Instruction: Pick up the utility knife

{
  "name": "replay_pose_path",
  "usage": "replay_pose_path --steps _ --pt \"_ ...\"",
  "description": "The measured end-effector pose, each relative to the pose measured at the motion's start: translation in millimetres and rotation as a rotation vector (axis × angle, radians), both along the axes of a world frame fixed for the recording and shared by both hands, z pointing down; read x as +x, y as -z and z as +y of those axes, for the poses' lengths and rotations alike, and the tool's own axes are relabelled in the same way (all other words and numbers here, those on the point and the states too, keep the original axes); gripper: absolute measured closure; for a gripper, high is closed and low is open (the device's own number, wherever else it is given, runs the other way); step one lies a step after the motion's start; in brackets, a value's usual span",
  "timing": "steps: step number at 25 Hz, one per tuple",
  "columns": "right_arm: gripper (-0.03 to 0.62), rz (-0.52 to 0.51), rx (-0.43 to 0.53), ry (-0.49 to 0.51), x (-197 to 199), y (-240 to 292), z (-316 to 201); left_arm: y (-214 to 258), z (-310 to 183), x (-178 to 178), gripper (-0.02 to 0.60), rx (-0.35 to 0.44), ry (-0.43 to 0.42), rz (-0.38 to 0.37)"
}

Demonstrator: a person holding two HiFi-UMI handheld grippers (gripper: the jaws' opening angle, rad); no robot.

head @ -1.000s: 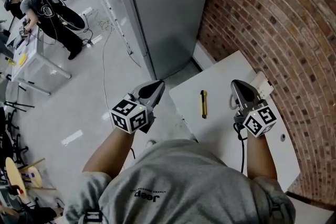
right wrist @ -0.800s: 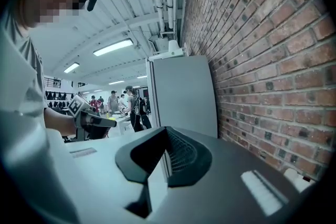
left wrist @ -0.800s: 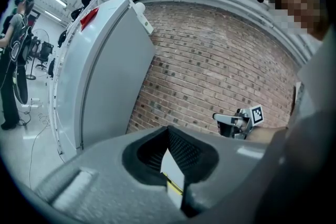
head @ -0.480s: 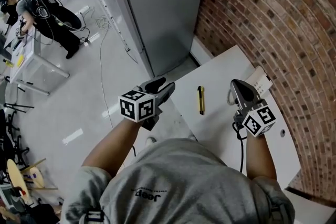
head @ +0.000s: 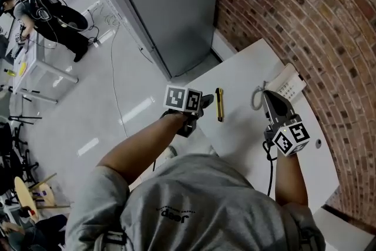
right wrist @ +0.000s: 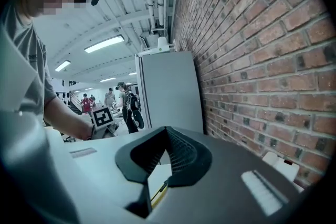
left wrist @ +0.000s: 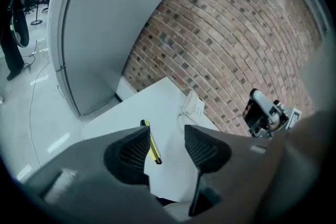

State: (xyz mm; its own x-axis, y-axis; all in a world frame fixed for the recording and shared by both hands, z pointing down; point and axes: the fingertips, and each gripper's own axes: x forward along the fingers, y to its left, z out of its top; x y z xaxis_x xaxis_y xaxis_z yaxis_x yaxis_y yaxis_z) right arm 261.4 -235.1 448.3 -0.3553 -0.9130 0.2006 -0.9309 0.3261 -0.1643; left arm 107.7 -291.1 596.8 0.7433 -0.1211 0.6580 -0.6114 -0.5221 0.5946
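The utility knife, yellow and black, lies flat on the white table near its left edge. My left gripper hangs just left of the knife, pointing down at it. In the left gripper view the knife lies just beyond the gap between the jaws. The left gripper is opening, with nothing between its pads. My right gripper hovers over the right part of the table, shut and empty. In the right gripper view, a strip of the knife shows below its pads.
A white telephone with a coiled cord lies at the table's far right, by the brick wall. A tall grey cabinet stands beyond the table's far left corner. People stand far off on the left.
My left gripper has swung right and down from beside the table to the knife, and its jaws have gone from shut to open. The right gripper has shifted a little.
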Motion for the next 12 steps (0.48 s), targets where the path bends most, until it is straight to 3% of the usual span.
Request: replay_pose_path --steps 12 --pt "0.585 -0.045 -0.056 -0.036 72 -43 18 -120 13 56 0.354 -0.125 0.036 -0.285"
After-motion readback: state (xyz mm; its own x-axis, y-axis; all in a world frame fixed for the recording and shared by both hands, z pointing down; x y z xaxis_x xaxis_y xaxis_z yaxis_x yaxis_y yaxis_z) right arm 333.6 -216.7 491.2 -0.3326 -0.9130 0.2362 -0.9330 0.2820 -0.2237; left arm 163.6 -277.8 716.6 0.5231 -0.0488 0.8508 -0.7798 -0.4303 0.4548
